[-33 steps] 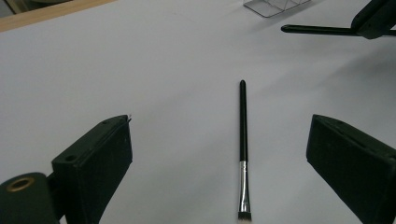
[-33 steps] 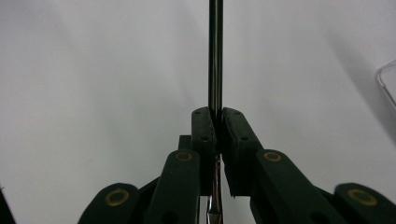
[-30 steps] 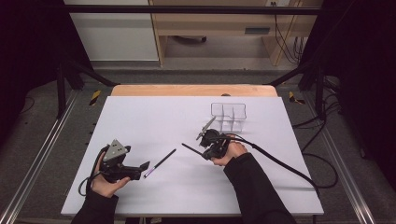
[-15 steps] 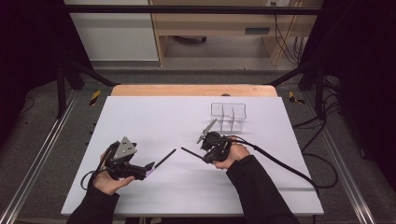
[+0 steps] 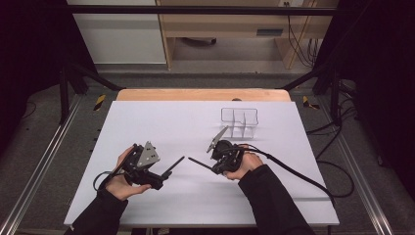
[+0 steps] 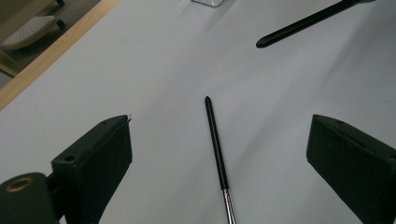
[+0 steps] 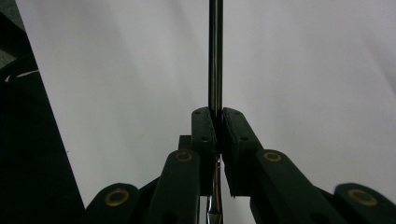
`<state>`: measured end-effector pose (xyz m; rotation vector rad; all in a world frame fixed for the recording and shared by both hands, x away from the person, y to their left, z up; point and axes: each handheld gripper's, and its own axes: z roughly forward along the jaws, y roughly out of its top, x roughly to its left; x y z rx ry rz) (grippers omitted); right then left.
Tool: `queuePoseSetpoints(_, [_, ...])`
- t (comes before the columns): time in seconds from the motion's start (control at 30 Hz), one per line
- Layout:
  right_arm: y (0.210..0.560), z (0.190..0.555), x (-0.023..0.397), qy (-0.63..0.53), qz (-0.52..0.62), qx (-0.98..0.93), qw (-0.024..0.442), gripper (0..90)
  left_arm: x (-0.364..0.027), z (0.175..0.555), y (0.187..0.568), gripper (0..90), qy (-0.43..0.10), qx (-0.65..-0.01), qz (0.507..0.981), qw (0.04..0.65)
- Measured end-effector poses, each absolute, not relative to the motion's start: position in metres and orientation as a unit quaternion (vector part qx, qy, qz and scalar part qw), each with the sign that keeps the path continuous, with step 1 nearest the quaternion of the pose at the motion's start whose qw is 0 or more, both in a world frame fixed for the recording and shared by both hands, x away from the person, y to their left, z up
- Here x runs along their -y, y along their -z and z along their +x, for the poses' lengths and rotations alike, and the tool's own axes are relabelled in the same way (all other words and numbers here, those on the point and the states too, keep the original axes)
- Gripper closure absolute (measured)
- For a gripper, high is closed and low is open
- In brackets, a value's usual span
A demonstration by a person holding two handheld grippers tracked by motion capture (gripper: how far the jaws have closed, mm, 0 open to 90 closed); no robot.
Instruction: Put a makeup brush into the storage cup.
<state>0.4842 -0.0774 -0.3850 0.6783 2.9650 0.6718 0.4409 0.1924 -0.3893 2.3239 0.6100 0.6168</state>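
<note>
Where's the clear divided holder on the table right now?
In the high view the clear divided holder stands on the white table, toward its far right, just beyond the right gripper that grips a thin black stick.

A lab recording rig: white table (image 5: 147, 122) inside dark metal frame (image 5: 195, 10), cables (image 5: 337, 181) trailing.

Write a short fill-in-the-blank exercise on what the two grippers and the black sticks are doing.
1. The right gripper is ____ on a thin black stick.
2. The left gripper has its jaws ____.
3. The thin black brush handle between the left gripper's jaws lies on the ____ table cover.
4. The clear plastic divided holder stands nearest the ____ gripper.

Missing words: shut; open; white; right
</note>
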Motion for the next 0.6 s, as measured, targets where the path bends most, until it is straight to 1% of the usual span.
queuePoseSetpoints(0.33, [0.384, 0.482, 0.077, -0.219, 0.211, -0.953, 0.005, 84.2, -0.178, 0.439, 0.388, 6.0, -0.238, -0.193, 0.900, 0.310])
queuePoseSetpoints(0.6, [0.384, 0.481, 0.077, -0.221, 0.210, -0.952, 0.000, 84.3, -0.167, 0.441, 0.386, 6.0, -0.239, -0.174, 0.907, 0.300])
